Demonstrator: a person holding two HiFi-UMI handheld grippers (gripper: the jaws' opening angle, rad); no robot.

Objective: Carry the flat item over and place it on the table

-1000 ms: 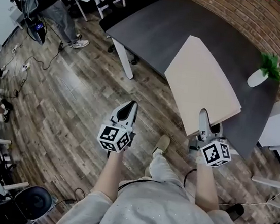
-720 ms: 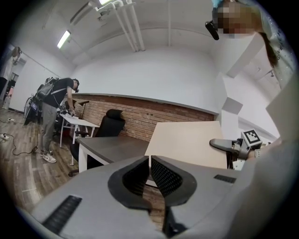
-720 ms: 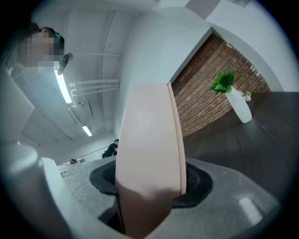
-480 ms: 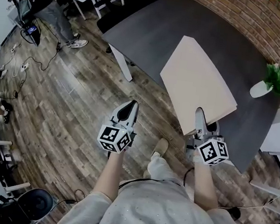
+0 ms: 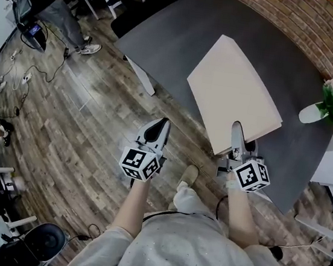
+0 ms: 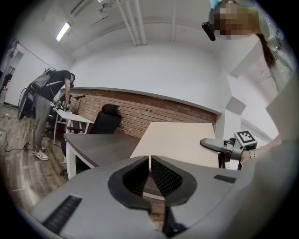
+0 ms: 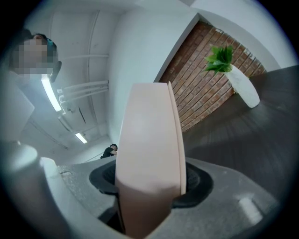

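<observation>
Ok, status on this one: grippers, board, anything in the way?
Right gripper clamped on beige board, near edge. Left gripper shut, empty, over floor. Board over dark table. Potted plant on table, clear of board.

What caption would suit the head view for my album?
Right tongs hold a flat beige board over a dark table; left tongs shut and empty.

potted plant [image 5: 330, 101] (white pot) by brick wall [image 5: 317, 27]; black chair [image 6: 106, 119]; person [image 6: 46, 95] at white desk [image 6: 74, 117]

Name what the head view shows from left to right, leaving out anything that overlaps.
From the left: standing person → left gripper → flat board → potted plant.
</observation>
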